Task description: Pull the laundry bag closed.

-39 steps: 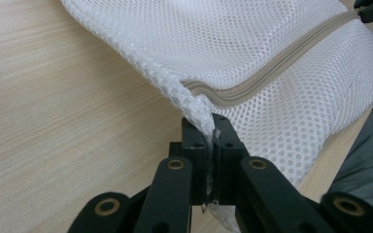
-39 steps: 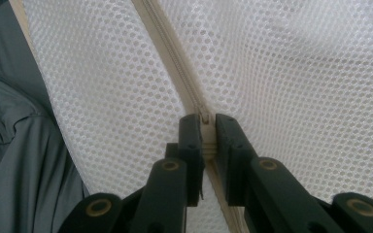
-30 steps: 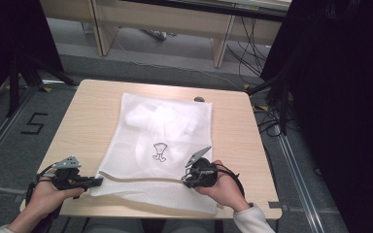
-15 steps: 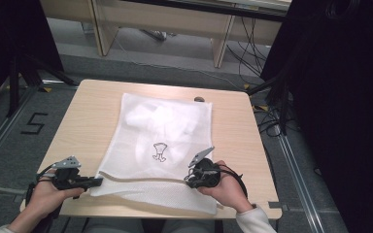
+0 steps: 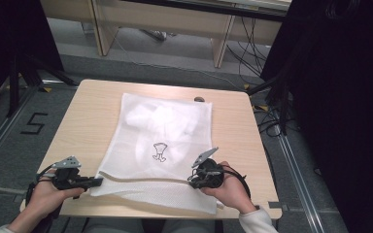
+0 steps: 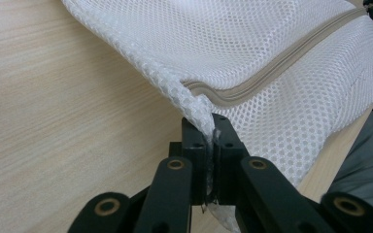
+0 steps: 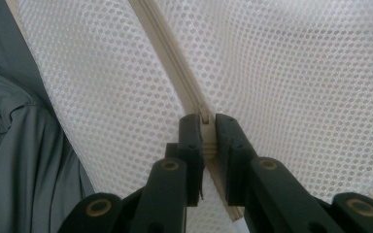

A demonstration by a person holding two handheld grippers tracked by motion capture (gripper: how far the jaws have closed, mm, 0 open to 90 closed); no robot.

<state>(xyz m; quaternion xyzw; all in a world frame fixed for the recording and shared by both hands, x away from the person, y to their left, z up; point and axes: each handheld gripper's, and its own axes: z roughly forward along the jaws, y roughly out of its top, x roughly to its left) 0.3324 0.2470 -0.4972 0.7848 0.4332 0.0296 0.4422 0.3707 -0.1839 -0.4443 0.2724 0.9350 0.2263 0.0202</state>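
Observation:
A white mesh laundry bag [image 5: 165, 126] lies flat on the wooden table [image 5: 92, 111], with a beige zipper [image 5: 141, 178] running across its near end. My left gripper [image 5: 99, 181] is shut on the bag's near-left corner; in the left gripper view the mesh [image 6: 252, 43] is pinched between the jaws of that gripper [image 6: 210, 127], just beside the zipper's end [image 6: 281, 63]. My right gripper [image 5: 192, 180] is shut on the zipper farther right. The right gripper view has its jaws [image 7: 207, 121] clamped on the zipper tape [image 7: 167, 53], mesh [image 7: 296, 73] on both sides.
Pale cloth [image 5: 160, 119] shows through the mesh, and a small black drawing [image 5: 160, 151] is printed on the bag. A small dark object [image 5: 199, 99] lies at the bag's far right corner. Cables [image 5: 267, 111] trail on the floor to the right of the table.
The right gripper has edged slightly to the right along the zipper. The left gripper has stayed where it was, and both grips are unchanged.

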